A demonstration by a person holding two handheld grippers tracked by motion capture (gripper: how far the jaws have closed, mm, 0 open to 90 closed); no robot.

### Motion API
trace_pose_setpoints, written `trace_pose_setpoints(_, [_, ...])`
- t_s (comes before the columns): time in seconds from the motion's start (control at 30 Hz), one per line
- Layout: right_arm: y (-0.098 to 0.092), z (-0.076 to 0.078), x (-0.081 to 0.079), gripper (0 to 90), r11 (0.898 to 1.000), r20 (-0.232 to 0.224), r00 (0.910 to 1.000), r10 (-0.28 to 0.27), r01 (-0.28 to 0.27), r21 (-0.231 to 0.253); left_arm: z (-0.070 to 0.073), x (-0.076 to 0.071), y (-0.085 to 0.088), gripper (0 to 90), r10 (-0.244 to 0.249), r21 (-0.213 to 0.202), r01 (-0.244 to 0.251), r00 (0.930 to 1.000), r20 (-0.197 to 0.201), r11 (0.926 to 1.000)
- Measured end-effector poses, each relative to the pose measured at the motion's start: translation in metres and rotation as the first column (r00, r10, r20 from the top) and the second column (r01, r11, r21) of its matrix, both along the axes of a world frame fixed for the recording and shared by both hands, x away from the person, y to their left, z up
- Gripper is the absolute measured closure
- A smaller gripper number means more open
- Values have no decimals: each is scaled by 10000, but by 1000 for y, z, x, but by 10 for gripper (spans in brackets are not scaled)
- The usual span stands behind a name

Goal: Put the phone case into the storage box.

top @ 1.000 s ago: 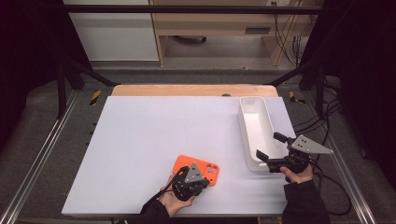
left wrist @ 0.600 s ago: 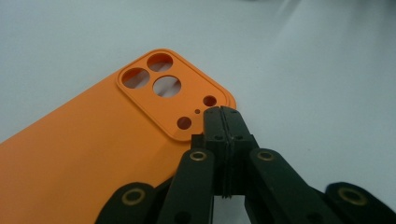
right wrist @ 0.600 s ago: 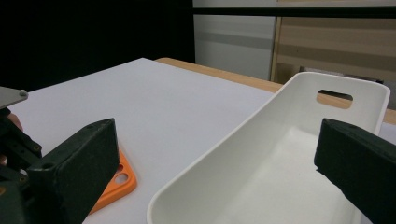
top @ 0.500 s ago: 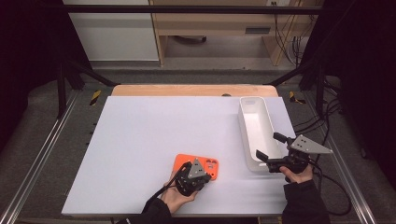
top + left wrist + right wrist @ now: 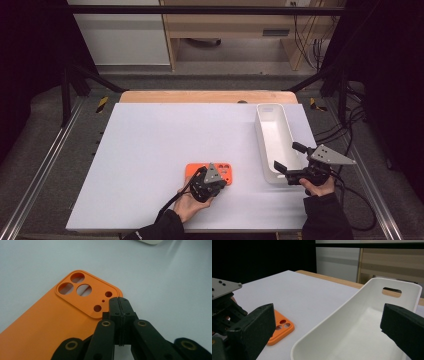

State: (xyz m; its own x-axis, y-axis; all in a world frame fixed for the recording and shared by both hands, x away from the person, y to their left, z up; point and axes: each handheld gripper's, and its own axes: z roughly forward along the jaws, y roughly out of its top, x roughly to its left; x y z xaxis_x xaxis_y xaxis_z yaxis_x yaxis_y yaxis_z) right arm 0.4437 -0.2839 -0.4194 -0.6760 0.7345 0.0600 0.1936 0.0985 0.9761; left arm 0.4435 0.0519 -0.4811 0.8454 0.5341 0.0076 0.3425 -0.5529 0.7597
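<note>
In the left gripper view, my left gripper (image 5: pixel 119 303) has its jaws pressed flat together with nothing between them, tips at the corner of the orange phone case (image 5: pixel 50 322). The case lies flat on the white table (image 5: pixel 150 140), low centre in the high view (three round lens holes, smaller ones beside). Farther right, my right gripper (image 5: pixel 289 156) stands wide at the white tray (image 5: pixel 272 135).

The phone case (image 5: pixel 210 174) lies flat on the desk (image 5: pixel 150 145), near its front edge and around the middle. The tray (image 5: pixel 274 142) stands on the desk well to the right of the case, along the right edge. The left tongs (image 5: pixel 216 181) sit over the case's near right part; the right tongs (image 5: pixel 286 157) flank the tray's near end.
</note>
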Motion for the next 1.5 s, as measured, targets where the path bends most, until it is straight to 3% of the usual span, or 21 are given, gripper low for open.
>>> trace_pose_setpoints(0.83, [-1,-1,0,5,10000,-32,10000,-14,14,-7,1,24,3,899,591,220,-599,9976,362,9980])
trace_pose_setpoints(1.5, [-1,-1,1,5,10000,-52,10000,-3,3,-35,-1,39,12,898,1127,118,-1136,9916,632,9935])
